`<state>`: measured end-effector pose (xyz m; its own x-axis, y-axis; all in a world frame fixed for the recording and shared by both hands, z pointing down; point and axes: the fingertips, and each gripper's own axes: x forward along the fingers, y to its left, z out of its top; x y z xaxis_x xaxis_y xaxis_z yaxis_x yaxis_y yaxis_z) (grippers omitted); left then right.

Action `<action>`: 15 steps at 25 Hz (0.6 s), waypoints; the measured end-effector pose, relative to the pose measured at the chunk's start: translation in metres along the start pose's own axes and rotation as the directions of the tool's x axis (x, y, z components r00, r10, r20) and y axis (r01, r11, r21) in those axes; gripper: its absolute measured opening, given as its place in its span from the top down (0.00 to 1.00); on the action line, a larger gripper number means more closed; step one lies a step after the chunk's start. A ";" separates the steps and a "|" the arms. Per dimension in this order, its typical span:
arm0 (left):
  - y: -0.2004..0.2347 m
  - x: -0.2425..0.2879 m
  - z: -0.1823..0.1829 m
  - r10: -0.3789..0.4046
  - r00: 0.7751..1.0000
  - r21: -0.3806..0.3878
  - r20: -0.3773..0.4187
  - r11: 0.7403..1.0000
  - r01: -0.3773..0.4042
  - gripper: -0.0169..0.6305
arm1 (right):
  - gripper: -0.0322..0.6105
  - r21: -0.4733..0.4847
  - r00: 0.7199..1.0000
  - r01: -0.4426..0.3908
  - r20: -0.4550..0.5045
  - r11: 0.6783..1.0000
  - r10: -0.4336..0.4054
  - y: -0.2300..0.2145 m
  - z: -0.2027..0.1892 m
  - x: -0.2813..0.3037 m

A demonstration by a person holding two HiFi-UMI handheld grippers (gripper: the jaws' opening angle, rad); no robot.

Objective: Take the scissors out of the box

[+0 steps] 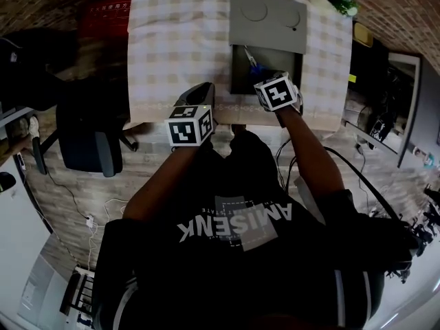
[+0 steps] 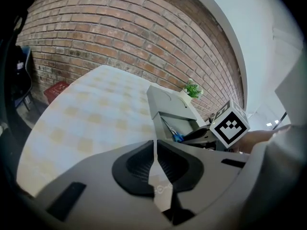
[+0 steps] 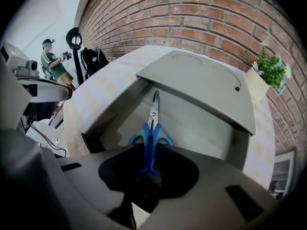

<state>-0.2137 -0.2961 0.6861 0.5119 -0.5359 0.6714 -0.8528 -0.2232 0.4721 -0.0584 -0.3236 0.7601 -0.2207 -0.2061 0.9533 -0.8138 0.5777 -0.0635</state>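
Head view: shirt (image 1: 234,229) print "AMISENK"; right gripper (image 3: 149,150) clasps scissors (image 3: 153,127).

The scissors (image 3: 152,128) have blue handles and closed steel blades. They lie flat in the grey box (image 3: 206,133), tips pointing under its raised lid (image 3: 201,80), with the handles pinched in my right gripper (image 3: 149,159). The box sits on the table (image 1: 179,47), right of middle, reaching its near edge.
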 end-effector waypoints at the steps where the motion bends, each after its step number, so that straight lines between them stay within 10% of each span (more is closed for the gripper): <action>1: -0.001 -0.002 0.002 -0.002 1.000 0.006 0.004 1.000 0.002 0.95 | 0.77 -0.002 1.000 0.004 0.002 1.000 -0.004 0.000 0.000 0.000; 15: -0.048 -0.042 0.049 -0.064 0.993 0.117 0.097 0.992 0.053 0.95 | 0.78 0.159 0.992 -0.120 0.054 0.980 0.113 0.011 -0.003 -0.042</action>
<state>-0.1991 -0.3027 0.6071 0.5531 -0.5972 0.5809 -0.8309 -0.3447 0.4368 -0.0564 -0.3064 0.7203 -0.3398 -0.1815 0.9228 -0.8562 0.4657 -0.2237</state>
